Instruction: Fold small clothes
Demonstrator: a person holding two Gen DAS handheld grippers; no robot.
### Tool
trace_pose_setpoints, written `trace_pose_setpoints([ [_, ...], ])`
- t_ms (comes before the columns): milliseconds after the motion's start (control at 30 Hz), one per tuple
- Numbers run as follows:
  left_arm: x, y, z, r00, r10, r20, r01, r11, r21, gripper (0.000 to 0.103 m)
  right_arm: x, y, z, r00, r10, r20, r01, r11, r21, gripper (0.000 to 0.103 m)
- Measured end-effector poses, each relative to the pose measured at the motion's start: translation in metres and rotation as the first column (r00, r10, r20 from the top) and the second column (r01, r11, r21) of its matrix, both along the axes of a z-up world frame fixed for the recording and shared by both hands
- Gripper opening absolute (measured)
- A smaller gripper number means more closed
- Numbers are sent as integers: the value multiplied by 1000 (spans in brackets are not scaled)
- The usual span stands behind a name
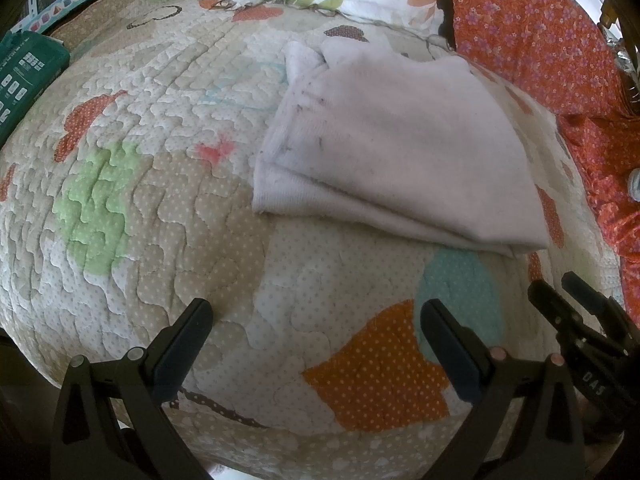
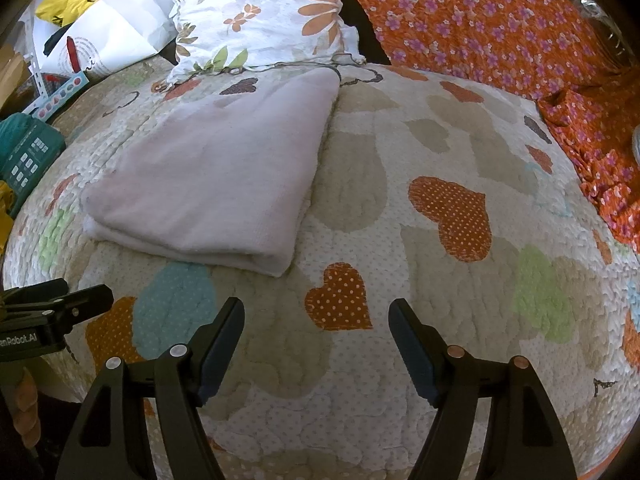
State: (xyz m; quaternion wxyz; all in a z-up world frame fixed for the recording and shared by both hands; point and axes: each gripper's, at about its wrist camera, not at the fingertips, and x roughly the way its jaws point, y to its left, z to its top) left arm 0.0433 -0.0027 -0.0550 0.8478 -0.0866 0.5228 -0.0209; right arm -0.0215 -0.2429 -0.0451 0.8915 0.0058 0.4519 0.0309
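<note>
A pale pink garment lies folded in layers on the heart-patterned quilt. It also shows in the right wrist view, up and left. My left gripper is open and empty, over the quilt below the garment. My right gripper is open and empty, over the quilt to the right of the garment. The right gripper also shows at the right edge of the left wrist view. The left gripper shows at the left edge of the right wrist view.
A floral white pillow lies behind the garment. An orange flowered cloth covers the back right. A green box and papers sit at the back left.
</note>
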Motion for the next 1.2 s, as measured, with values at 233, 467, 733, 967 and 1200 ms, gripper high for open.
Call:
trace_pose_setpoints([
  [233, 0, 1, 0, 1000, -1, 0, 1, 1000, 2, 103, 1, 2, 0, 1000, 0, 1, 0, 1000, -3, 79],
  [467, -1, -1, 0, 1000, 3, 5, -3, 1000, 8, 103, -1, 1, 1, 1000, -4, 2, 4, 1000, -5, 80],
  [733, -14, -8, 23, 991, -14, 132, 5, 998, 70, 103, -3, 1, 6, 1000, -10, 25, 10, 1000, -16, 80],
  [967, -36, -21, 47, 970, -55, 237, 26, 992, 123, 103, -11, -5, 20, 996, -39, 85, 43, 998, -41, 80],
  [1200, -46, -24, 67, 968, -26, 251, -10, 990, 142, 103, -21, -13, 34, 989, -59, 135, 61, 998, -16, 80],
])
